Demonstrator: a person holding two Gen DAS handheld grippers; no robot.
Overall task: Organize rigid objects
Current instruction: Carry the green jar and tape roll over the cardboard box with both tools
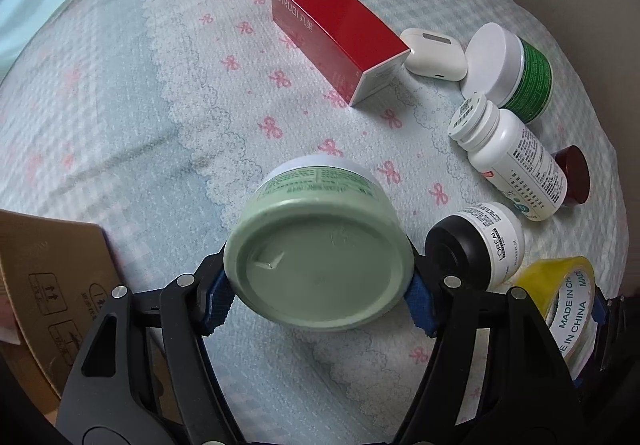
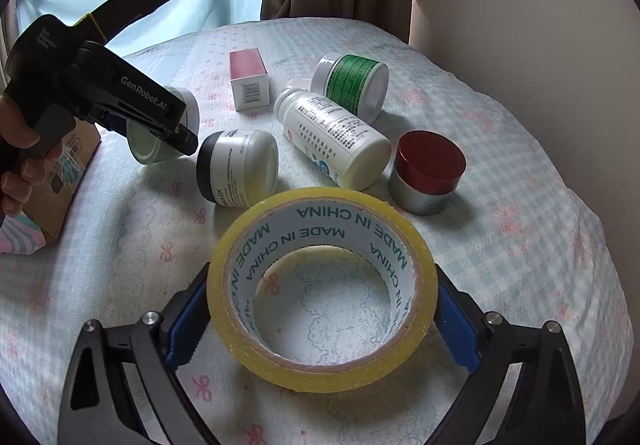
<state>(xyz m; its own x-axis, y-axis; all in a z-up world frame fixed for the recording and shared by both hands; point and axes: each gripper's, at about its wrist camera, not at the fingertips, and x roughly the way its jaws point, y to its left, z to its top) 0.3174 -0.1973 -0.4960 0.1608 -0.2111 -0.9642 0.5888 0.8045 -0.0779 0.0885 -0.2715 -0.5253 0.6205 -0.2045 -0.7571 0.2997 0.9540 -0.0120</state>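
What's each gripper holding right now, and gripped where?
Left gripper: pale green jar, pads on opposite sides of its wall. Right gripper: yellow tape roll, pads across its outer rim.

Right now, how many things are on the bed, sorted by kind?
Jars: 3: green jar, black-lidded jar, red-lidded jar
Bottles: 2: white bottle, green-label bottle
Boxes: 2: red box, cardboard box
Tape rolls: 1: tape
Earbud cases: 1: case
Total: 9
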